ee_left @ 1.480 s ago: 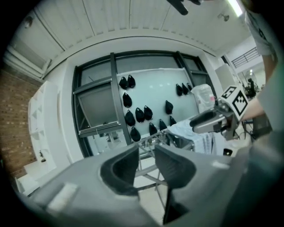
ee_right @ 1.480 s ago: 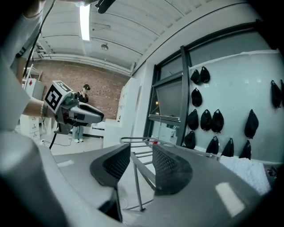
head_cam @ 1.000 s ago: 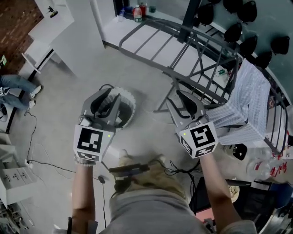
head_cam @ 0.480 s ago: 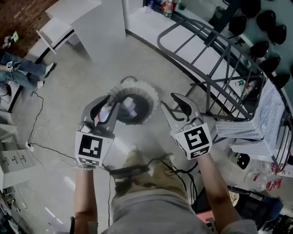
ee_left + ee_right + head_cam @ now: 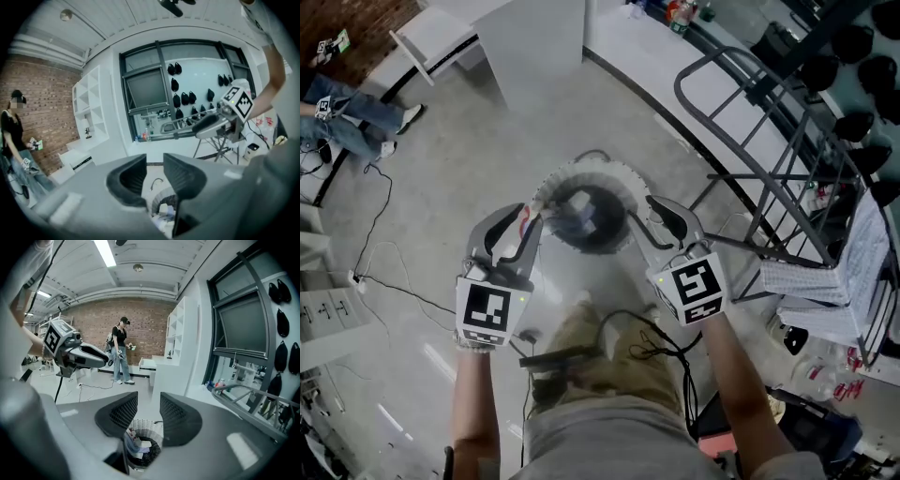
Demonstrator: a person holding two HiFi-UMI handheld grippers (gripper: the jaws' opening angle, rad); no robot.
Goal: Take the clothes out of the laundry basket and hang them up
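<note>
The white round laundry basket [image 5: 546, 190] stands on the floor with dark and light clothes [image 5: 581, 214] inside. My left gripper [image 5: 514, 228] hovers at its near left rim, jaws apart with nothing between them. At the near right rim my right gripper [image 5: 650, 215] is open and empty too. In the left gripper view the left gripper [image 5: 154, 171] looks down past its fingers at the basket [image 5: 159, 194]. The right gripper [image 5: 149, 409] frames the basket [image 5: 152, 427] and its clothes [image 5: 140, 445] in the right gripper view. A checked cloth [image 5: 862, 258] hangs on the grey drying rack [image 5: 769, 159].
The drying rack stands right of the basket. White shelving [image 5: 530, 37] and a low white platform [image 5: 656, 56] with bottles lie beyond. Cables [image 5: 375, 272] trail over the floor at left. A person [image 5: 119, 350] stands by the brick wall; their legs [image 5: 347, 117] show at upper left.
Both grippers have swung away from the rack and come down toward the basket. The basket now lies between their tips. Both stay open and empty.
</note>
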